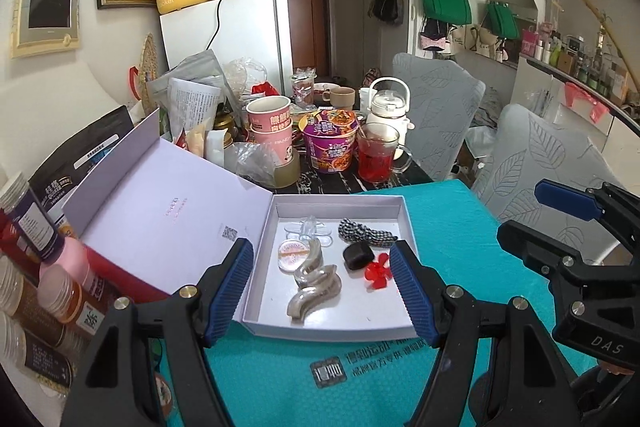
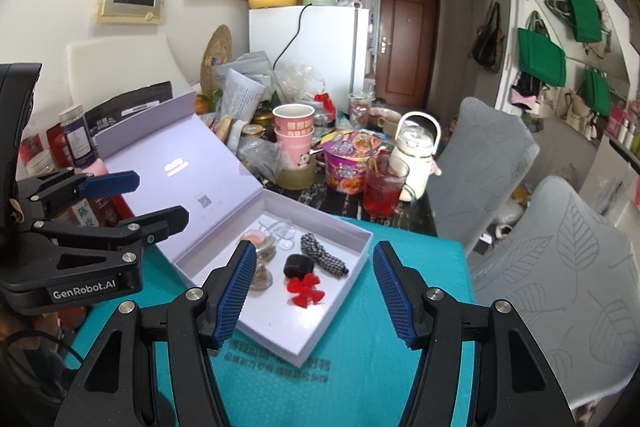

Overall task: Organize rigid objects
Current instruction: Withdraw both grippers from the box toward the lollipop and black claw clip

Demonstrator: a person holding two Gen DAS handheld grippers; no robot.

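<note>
Box (image 1: 332, 327): white card, hinged lid open at 10 o'clock.
Contents: translucent wavy clip (image 1: 316, 291), red plastic bow (image 2: 305, 289).
Left gripper (image 1: 322, 291): ribbed blue pads, half-wide, empty.
Right gripper (image 2: 314, 293): likewise; side print "GenRobot.AI".

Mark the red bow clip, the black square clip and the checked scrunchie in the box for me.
red bow clip (image 2: 305, 290), right wrist view, centre knot
black square clip (image 2: 298, 265), right wrist view, top face
checked scrunchie (image 1: 366, 233), left wrist view, middle of the fabric

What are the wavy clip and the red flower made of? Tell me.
Wavy clip: apparently translucent plastic or acrylic, smoky beige and glossy, with light showing through. Red flower: likely clear-tinted hard plastic, shiny moulded petals.
</note>
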